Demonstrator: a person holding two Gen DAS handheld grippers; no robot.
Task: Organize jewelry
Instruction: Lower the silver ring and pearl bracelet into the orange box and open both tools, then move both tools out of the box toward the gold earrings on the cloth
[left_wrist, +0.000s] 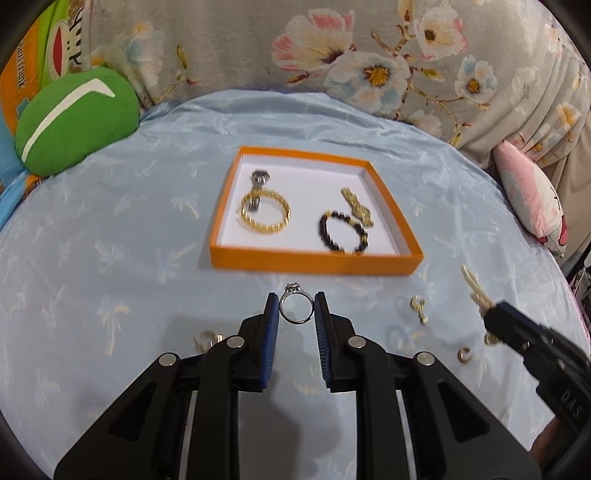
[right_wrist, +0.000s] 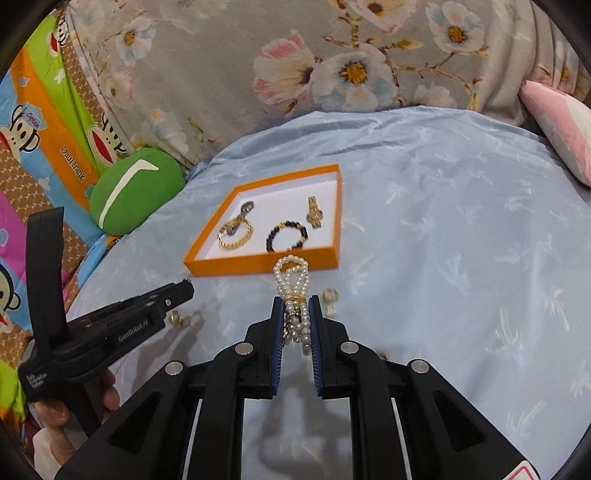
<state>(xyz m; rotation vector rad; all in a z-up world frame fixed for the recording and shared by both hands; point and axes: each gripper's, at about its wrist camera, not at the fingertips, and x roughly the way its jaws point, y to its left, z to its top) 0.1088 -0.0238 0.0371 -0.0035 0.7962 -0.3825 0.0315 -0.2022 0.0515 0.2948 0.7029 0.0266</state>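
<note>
My left gripper (left_wrist: 296, 308) is shut on a silver ring (left_wrist: 296, 305) with a stone, held upright above the blue cloth just in front of the orange tray (left_wrist: 314, 261). My right gripper (right_wrist: 296, 314) is shut on a white pearl bracelet (right_wrist: 293, 291) with a gold band, its loops sticking out toward the orange tray (right_wrist: 258, 266). Inside the tray lie a gold chain bracelet (left_wrist: 265, 212), a dark beaded bracelet (left_wrist: 343, 230), a gold watch (left_wrist: 356, 206) and a grey piece (left_wrist: 260, 179). The right gripper (left_wrist: 491, 314) shows at the right of the left wrist view, the left gripper (right_wrist: 186, 287) at the left of the right wrist view.
Loose gold pieces lie on the blue cloth: an earring (left_wrist: 419, 306), a small ring (left_wrist: 464, 355), another piece (left_wrist: 207, 339) and one by the right fingers (right_wrist: 330, 297). A green cushion (left_wrist: 75, 120) sits far left, a pink pillow (left_wrist: 532, 199) at right, floral fabric behind.
</note>
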